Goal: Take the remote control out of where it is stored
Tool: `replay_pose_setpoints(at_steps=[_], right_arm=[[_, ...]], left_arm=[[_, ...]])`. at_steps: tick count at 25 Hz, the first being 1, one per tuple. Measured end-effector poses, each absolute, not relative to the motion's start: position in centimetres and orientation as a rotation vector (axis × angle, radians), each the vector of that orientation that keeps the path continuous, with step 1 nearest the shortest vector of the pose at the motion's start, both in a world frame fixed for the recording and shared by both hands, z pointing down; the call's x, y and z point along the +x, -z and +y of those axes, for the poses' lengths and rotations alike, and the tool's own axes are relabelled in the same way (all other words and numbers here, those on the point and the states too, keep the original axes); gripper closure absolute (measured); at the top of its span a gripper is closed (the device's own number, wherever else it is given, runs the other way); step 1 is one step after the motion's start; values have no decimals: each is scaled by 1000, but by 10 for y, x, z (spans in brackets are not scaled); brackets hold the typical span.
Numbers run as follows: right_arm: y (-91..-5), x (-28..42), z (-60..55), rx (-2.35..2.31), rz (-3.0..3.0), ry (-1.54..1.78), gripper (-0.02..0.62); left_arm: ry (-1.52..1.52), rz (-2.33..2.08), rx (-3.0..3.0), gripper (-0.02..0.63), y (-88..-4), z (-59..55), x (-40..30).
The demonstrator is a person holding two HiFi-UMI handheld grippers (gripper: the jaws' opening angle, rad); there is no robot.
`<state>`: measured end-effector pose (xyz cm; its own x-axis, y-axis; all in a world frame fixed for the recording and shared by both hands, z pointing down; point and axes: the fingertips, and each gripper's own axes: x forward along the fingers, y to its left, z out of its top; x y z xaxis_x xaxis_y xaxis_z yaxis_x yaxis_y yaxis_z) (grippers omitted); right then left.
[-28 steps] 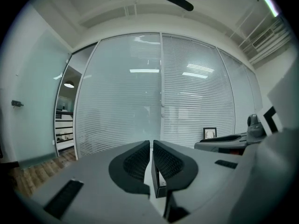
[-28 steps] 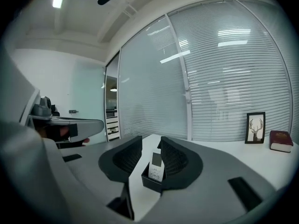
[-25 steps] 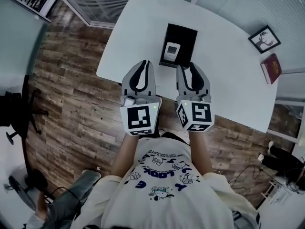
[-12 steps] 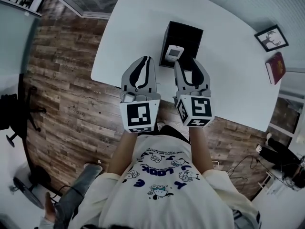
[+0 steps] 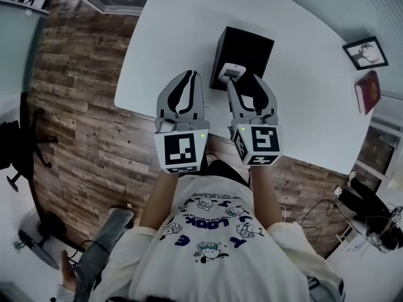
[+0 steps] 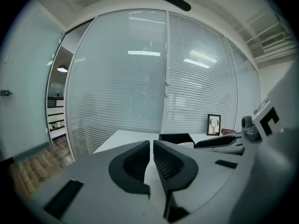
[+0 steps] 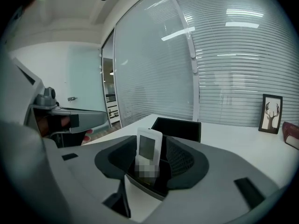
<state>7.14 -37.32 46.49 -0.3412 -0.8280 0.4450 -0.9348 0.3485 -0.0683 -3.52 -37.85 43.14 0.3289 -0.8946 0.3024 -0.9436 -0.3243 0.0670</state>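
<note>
A white remote control (image 5: 230,72) stands upright in the near end of a black box (image 5: 252,50) on the white table (image 5: 176,36). My right gripper (image 5: 244,82) reaches up to the box. Its jaws have just been opening and stand open. In the right gripper view the remote (image 7: 149,154) shows in the gap of the right gripper (image 7: 152,164), and neither pad touches it. The box (image 7: 180,128) hides the remote's foot. My left gripper (image 5: 187,75) hovers over the table left of the box. In its own view the left gripper (image 6: 152,148) is shut on nothing.
A framed deer picture (image 5: 366,51) and a red book (image 5: 368,91) lie at the table's right end. Glass walls with blinds (image 6: 140,87) stand behind the table. The wooden floor (image 5: 82,112) lies left of the table edge, with a dark chair base (image 5: 19,143) on it.
Both grippers have moved forward and down toward the black box. The right gripper's jaws have spread wider and now reach the remote. The left jaws stay together.
</note>
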Motion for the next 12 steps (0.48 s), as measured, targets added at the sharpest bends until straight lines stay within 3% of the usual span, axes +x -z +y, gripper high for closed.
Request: replay_pose_setpoints(at_steps=[12], right_arm=[[-485, 62, -390, 1391, -2338, -500, 382]], left_arm=[[-348, -1647, 2331, 572, -455, -398, -37]])
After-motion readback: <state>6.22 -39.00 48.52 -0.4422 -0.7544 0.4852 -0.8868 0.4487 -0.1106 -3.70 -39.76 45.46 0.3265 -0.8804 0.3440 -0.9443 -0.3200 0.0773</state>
